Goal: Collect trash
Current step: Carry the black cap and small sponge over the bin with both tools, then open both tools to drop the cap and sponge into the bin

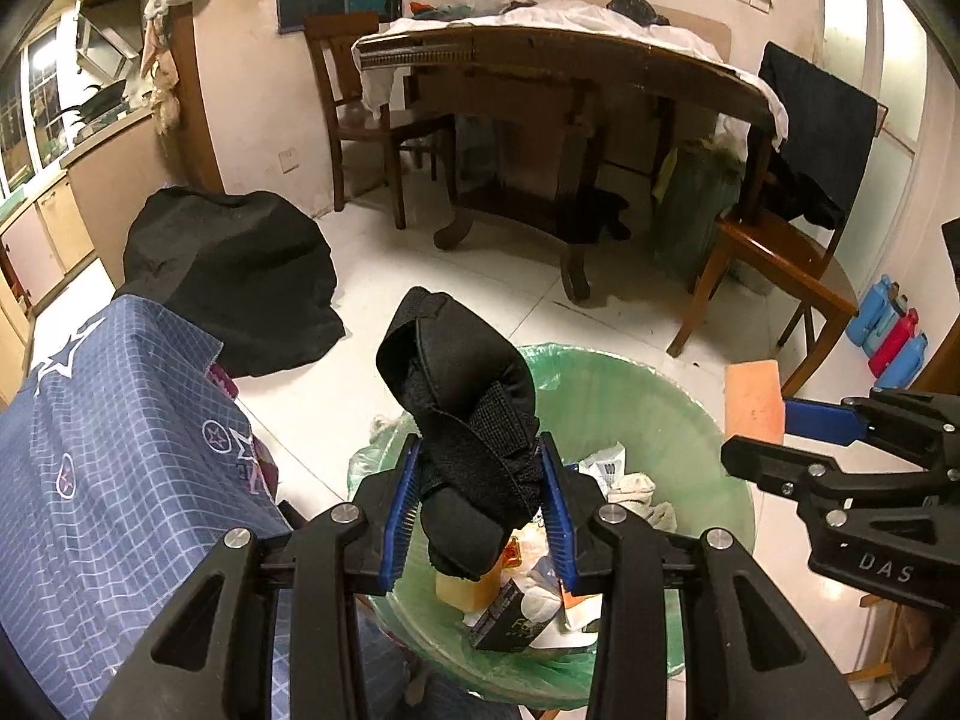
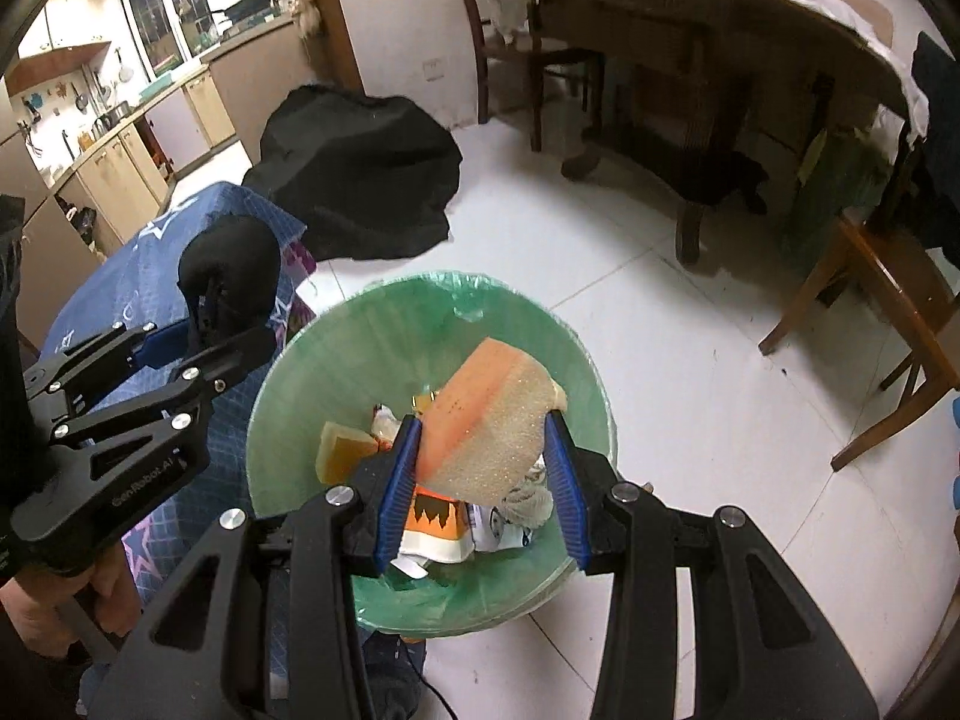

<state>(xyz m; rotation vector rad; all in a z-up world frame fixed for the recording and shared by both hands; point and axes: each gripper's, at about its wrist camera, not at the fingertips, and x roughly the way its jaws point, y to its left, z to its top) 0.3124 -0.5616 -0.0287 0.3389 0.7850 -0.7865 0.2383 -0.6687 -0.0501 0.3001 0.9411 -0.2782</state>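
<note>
Trash fills the green-lined bin [image 2: 300, 396] directly below both pairs of fingers: paper scraps, a small black box [image 1: 510, 618], an orange carton [image 2: 438, 516]; the left gripper [image 1: 480, 510] has its blue fingers [image 1: 399, 510] partly closed, pressing on a black padded strap bundle [image 1: 462, 408] that sticks up beyond them; the right gripper [image 2: 486, 480] stands likewise partly closed, its fingers [image 2: 567, 480] clamping an orange sponge [image 2: 486, 432] over the bin; left of the fingers lies a blue star-patterned cloth [image 1: 108, 450]; ahead, white floor tiles [image 2: 690, 360], a black heap [image 2: 360, 180], a wooden desk [image 1: 570, 60] with chairs.
</note>
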